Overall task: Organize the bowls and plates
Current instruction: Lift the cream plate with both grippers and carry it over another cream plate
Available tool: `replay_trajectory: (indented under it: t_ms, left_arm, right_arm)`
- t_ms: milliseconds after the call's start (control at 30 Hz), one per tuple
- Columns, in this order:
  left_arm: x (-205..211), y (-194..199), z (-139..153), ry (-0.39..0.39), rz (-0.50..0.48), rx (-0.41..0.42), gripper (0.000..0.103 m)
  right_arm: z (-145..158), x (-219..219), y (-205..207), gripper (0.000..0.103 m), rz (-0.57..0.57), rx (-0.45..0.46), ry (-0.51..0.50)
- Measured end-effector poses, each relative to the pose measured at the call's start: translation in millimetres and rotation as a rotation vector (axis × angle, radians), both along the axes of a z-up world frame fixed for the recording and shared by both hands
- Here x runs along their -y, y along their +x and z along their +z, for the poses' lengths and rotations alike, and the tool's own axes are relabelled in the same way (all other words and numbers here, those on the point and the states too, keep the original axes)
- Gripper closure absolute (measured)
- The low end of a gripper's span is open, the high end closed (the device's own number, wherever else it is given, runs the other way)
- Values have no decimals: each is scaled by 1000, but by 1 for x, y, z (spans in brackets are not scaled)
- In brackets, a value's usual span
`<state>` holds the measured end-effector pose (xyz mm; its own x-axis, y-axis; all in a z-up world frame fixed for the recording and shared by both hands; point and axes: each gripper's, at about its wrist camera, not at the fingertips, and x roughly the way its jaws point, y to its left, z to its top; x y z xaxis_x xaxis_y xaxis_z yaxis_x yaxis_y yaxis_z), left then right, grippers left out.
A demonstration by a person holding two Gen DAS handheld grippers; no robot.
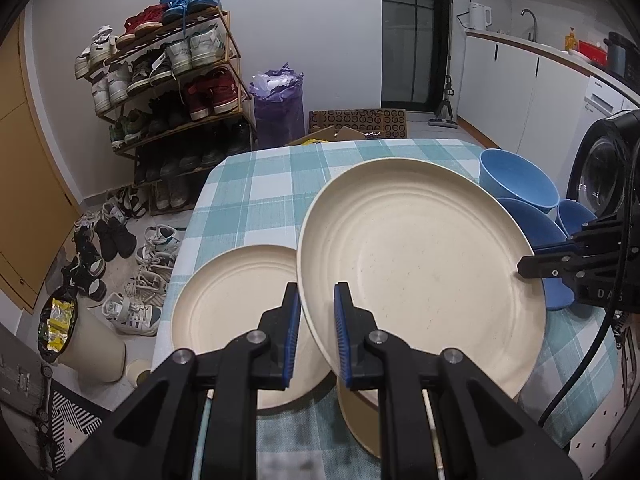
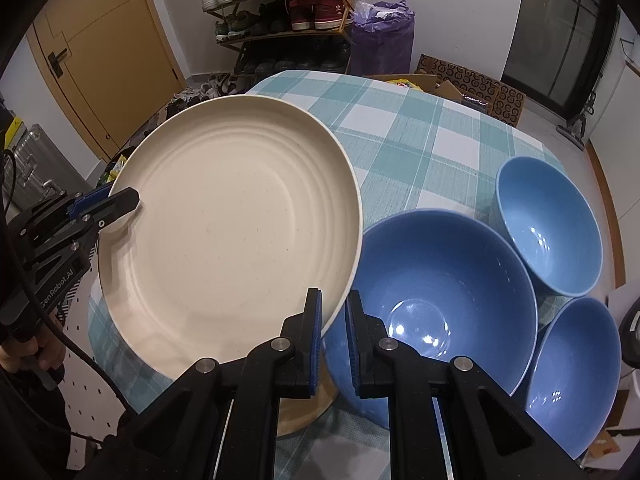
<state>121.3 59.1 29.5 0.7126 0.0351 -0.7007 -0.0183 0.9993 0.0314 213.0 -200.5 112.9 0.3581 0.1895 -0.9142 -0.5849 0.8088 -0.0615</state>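
Plates and bowls share a table (image 1: 256, 184) covered with a teal and white checked cloth. Going from left to right in the left wrist view, a cream plate (image 1: 232, 304) lies flat near the table's left edge. Next to it, a larger cream plate (image 1: 420, 264) is lifted and tilted above the cloth, and it overlaps the flat plate's right rim. The left gripper (image 1: 317, 332) pinches the near left rim of this lifted plate: one blue pad is under the rim and the other is on the upper face. Under the lifted plate, the edge of another cream plate (image 1: 360, 420) shows on the cloth.

On the far right rim of the lifted plate, the right gripper (image 1: 528, 266) is closed on the edge, so both tools hold the same plate from opposite sides. In the right wrist view, the rim of the lifted plate (image 2: 228, 240) passes between the fingers of the right gripper (image 2: 334, 328), which are close together on it, and the left gripper (image 2: 120, 204) grips the opposite rim.

Right of the plate, three blue bowls stand upright and close together: a big bowl (image 2: 440, 292) just beside the plate, a smaller bowl (image 2: 548, 228) behind it, and a third bowl (image 2: 572, 368) at the right.
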Motion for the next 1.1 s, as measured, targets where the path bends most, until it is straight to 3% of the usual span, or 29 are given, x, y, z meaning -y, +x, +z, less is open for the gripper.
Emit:
replay_trajectory:
  t_ms: [1100]
  left_arm:
    - [-6,-36,-65,-48,3,-99,89]
  right_arm:
    - [-54,14,-57,91,-6,-46,18]
